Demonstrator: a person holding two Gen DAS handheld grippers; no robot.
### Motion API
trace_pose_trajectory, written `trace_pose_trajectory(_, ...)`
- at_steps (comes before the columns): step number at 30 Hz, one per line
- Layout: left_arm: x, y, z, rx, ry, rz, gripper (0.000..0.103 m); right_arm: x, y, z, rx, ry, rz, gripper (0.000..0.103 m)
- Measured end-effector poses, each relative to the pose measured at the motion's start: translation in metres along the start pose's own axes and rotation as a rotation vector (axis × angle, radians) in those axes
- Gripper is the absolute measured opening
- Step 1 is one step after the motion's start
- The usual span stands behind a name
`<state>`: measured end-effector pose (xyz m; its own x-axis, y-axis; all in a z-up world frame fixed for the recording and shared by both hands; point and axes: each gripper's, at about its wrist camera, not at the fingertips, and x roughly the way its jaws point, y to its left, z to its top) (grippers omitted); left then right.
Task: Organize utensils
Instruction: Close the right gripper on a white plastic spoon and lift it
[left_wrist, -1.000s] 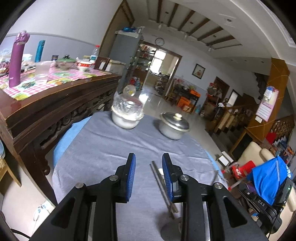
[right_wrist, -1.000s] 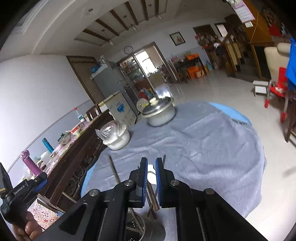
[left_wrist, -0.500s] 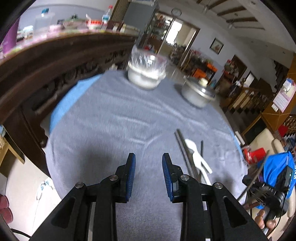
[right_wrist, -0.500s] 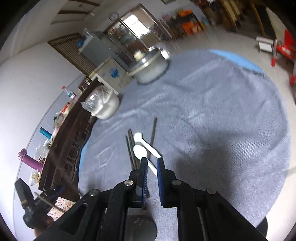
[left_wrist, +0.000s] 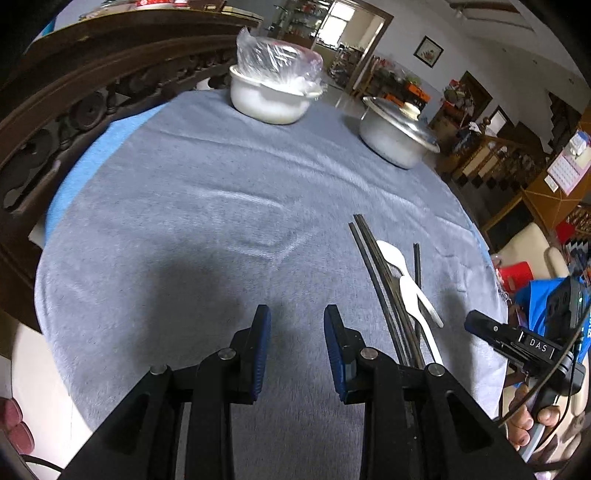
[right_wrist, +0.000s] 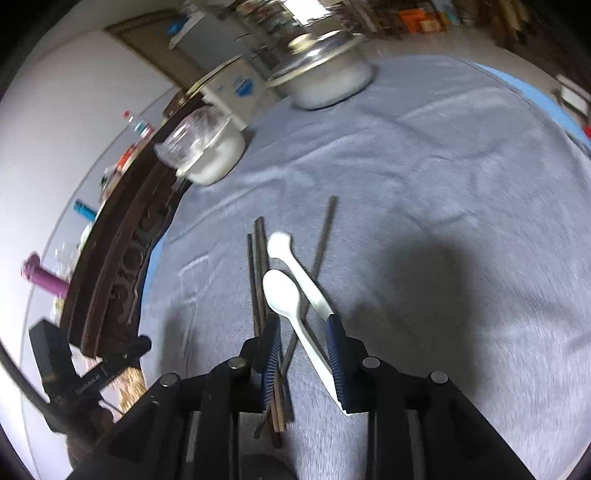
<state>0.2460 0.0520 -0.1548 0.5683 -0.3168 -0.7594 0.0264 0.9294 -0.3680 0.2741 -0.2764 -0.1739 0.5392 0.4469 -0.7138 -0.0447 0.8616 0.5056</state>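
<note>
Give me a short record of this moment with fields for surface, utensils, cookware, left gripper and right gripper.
surface: round table under a grey cloth
utensils: two white plastic spoons lying among dark thin chopsticks
cookware: lidded metal pot; white bowl covered with clear plastic
left gripper: open, over bare cloth, holding nothing
right gripper: open, fingers either side of the spoon handles

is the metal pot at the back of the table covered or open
Covered. The metal pot has its lid seated on the rim, knob up. Its contents cannot be seen.
</note>
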Motion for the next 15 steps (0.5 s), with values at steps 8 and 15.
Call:
trace_pose_trajectory(8,0.018,-0.004,0.007,0.008,0.036,-0.012,0.03,0.045,0.019,0.051,-0.107,0.084,0.05,0.029)
trace_pose_trajectory(15,0.023,0.006,0.009,-0.017,0.05,-0.009,0.03,0.097,0.049,0.077,-0.239,0.204,-0.022,0.029)
